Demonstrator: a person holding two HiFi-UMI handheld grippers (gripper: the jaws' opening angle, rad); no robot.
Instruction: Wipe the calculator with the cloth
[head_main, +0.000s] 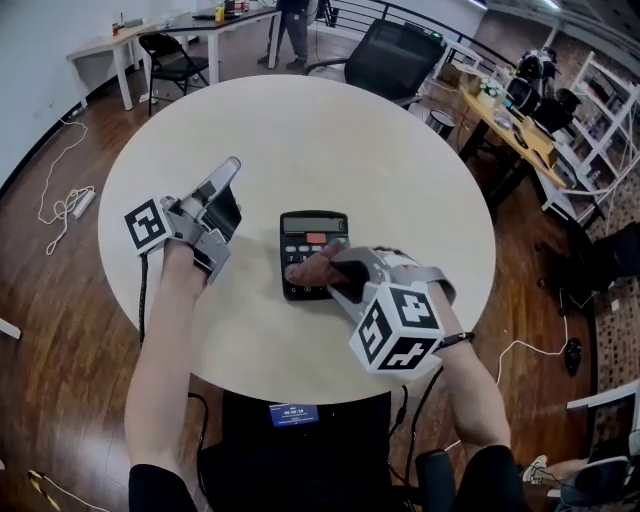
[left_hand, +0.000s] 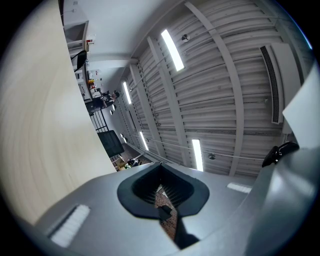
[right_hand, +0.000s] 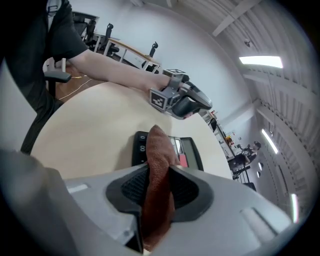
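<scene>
Pinching soft, limp brown cloth (right_hand: 157, 165) tight in right gripper (head_main: 335, 275), trailing its end onto calculator (head_main: 313, 240) keys | lying flat near table (head_main: 300, 110) centre | light, rigid, probably slides: steady by left side | holding left gripper (head_main: 228, 190) closed, empty, toward left edge

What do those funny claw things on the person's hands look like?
Both the left gripper and the right gripper are grey plastic with black ribbed pads. Each carries a white cube with black square markers. A black cable hangs from the left one. The person wears black short sleeves and a dark wristband.
</scene>
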